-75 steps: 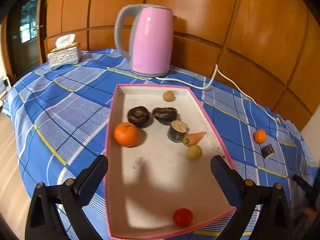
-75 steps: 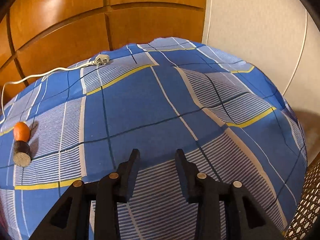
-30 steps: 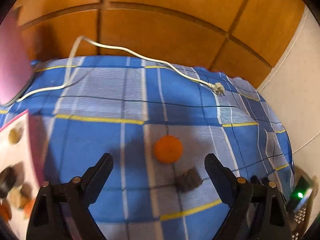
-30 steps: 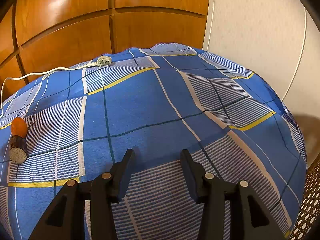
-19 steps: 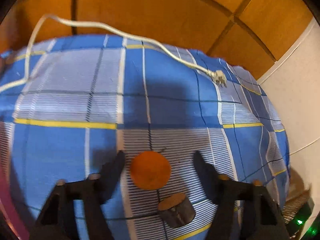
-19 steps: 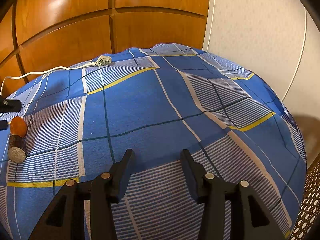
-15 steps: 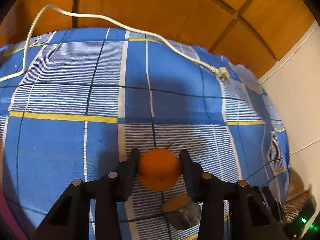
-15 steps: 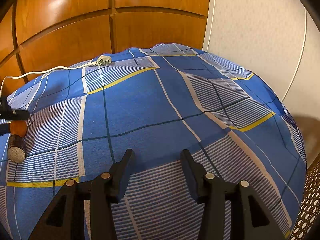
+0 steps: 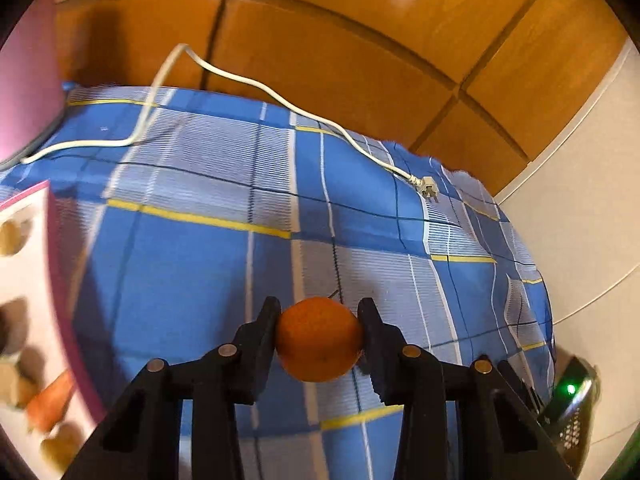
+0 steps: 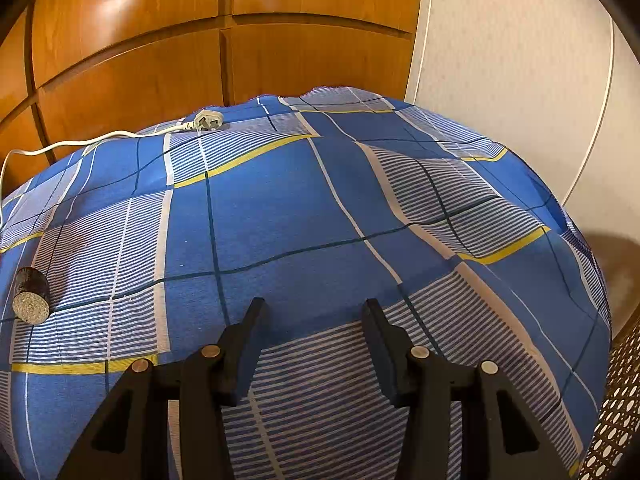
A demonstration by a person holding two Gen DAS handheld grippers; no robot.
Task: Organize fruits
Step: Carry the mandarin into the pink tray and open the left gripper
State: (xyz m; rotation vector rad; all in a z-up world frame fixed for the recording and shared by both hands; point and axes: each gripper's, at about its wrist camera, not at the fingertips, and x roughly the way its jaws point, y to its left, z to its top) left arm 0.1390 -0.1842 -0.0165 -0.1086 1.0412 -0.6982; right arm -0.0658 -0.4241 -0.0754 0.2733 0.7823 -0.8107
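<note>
Left gripper: clamped on the orange, held above the checked tablecloth. Right gripper: jaws apart, nothing between them. Pink-rimmed tray: seen at the table's left edge. Dark cylindrical piece: lying on the cloth.

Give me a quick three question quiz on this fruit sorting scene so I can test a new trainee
1. True or false: the left gripper is shut on the orange.
2. What lies near the cloth's left edge in the right wrist view: A a dark cylinder, B a banana, C a cup?
3. Fill in: the right gripper holds ____.

Key: 1 true. 2 A, the dark cylinder. 3 nothing; it is open.
</note>
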